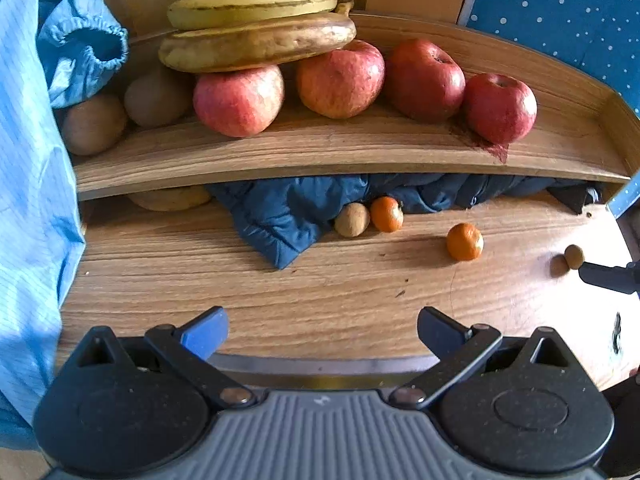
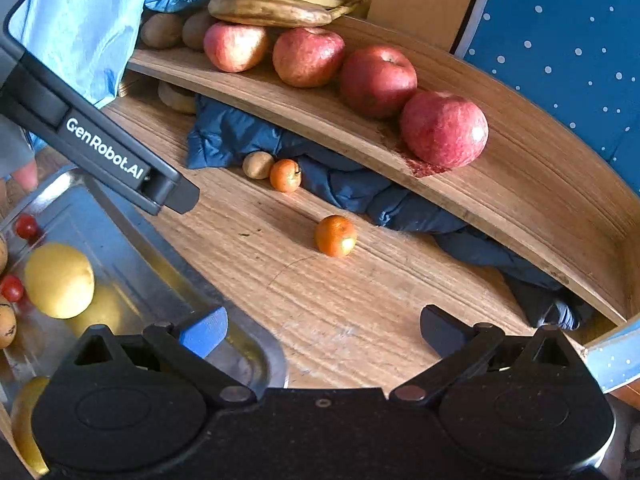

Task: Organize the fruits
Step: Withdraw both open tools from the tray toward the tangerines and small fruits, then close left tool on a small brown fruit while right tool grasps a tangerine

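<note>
Both the left gripper (image 1: 322, 330) and right gripper (image 2: 323, 330) have fingers spread wide, holding nothing. The small round orange tangerine (image 2: 335, 236) lies on the wooden worktop (image 2: 280, 280) at twelve o'clock of the right gripper: light, soft-skinned, apt to roll. Grip gently across its middle.

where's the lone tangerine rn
The lone tangerine sits on the wooden table, centre of the right wrist view, apart from the kiwi and the other tangerine.
</note>
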### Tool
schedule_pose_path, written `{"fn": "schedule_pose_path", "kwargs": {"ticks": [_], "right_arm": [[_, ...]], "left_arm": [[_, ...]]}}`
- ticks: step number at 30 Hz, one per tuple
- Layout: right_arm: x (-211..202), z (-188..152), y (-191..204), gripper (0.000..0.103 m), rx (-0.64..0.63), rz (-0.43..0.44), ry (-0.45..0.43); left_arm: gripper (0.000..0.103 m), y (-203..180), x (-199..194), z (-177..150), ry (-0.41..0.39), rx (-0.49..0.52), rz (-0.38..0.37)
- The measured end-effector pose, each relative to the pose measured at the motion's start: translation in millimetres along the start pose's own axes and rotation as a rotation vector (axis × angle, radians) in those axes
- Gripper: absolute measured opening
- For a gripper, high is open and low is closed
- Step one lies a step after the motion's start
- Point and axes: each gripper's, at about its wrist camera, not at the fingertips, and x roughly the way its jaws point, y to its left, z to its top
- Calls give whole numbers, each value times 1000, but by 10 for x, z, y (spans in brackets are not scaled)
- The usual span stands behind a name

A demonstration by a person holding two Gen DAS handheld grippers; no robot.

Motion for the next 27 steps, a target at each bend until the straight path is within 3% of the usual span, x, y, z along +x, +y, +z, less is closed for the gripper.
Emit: {"fn": "schedule_pose_path", "kwargs": {"ticks": [15,27], "right_arm": [[269,107,-268,102,33,37,-12],[407,110,-347,92,39,77,-31]], "left_arm": [[102,-233,349,198,19,-47,15],[102,-287,564,343,19,-74,-5]]}}
